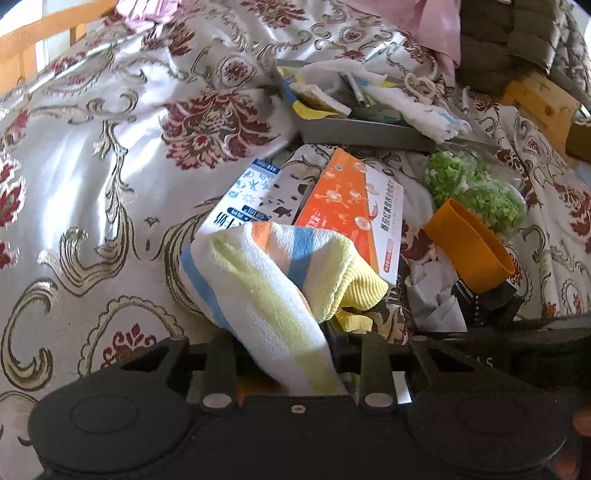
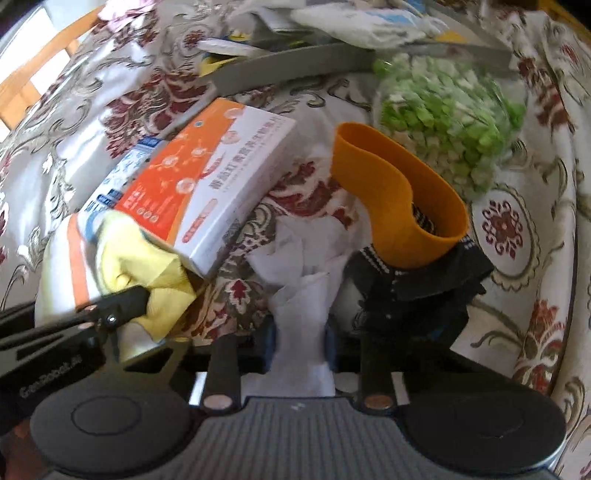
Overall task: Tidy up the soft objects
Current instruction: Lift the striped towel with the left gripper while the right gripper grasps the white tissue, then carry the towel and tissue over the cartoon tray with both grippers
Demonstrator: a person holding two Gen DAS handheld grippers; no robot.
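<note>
Two grippers work over a bed covered with a flowered bedspread (image 1: 110, 155). Nearest in the left wrist view, the left gripper (image 1: 291, 354) is clenched on a striped towel (image 1: 258, 273), white with yellow, blue and orange bands, which rises from between the jaws and droops over to the far side. A yellow cloth (image 1: 364, 291) lies tucked just under the towel's right edge. In the right wrist view the right gripper (image 2: 301, 350) is clamped on a crumpled white tissue (image 2: 299, 258), which runs up from its jaws onto the bedspread. To the right of the tissue lies a black cloth (image 2: 417, 288) with a dotted trim, and a bent orange band (image 2: 399, 192) stands on top of it. To the left of the tissue, an orange and white box (image 2: 210, 184) rests tilted, its near corner on the yellow cloth; a blue and white box (image 1: 243, 192) lies just left of it, partly under the towel. Farther off on the right sits a clear bag of green bits (image 2: 450, 114). Beyond that, a grey tray (image 1: 354, 129) holds white cloths and assorted small items. At the far edge lie a pink cloth (image 1: 417, 22) and a dark olive quilted thing (image 1: 509, 33).
</note>
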